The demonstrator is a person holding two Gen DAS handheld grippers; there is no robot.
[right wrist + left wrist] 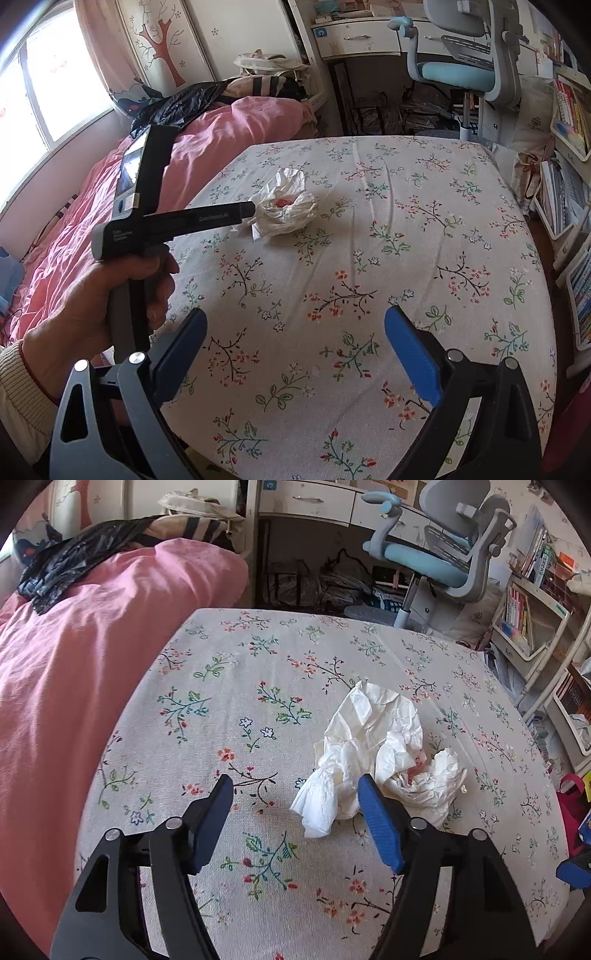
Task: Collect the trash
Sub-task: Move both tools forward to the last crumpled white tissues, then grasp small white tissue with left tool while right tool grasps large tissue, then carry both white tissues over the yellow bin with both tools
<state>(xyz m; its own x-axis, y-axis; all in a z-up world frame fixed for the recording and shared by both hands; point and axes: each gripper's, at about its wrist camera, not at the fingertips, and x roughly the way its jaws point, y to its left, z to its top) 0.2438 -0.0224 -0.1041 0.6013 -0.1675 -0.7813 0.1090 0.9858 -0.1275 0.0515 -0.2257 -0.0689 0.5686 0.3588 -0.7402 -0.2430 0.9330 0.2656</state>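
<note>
A crumpled white tissue wad (380,753) with pink stains lies on the floral bedsheet (258,701). My left gripper (295,786) is open just above the sheet, its right fingertip (369,794) at the wad's near edge and its left one off to the side. The right wrist view shows the wad (284,206) farther away, with the left gripper's body (177,225) reaching to it. My right gripper (295,321) is open and empty over the near part of the sheet. A black plastic bag (62,565) lies on the pink duvet at the far left.
A pink duvet (74,664) covers the bed's left side. A blue-grey desk chair (436,554) and a white desk (314,502) stand beyond the bed. Bookshelves (528,620) line the right side. A window (37,92) is at the left.
</note>
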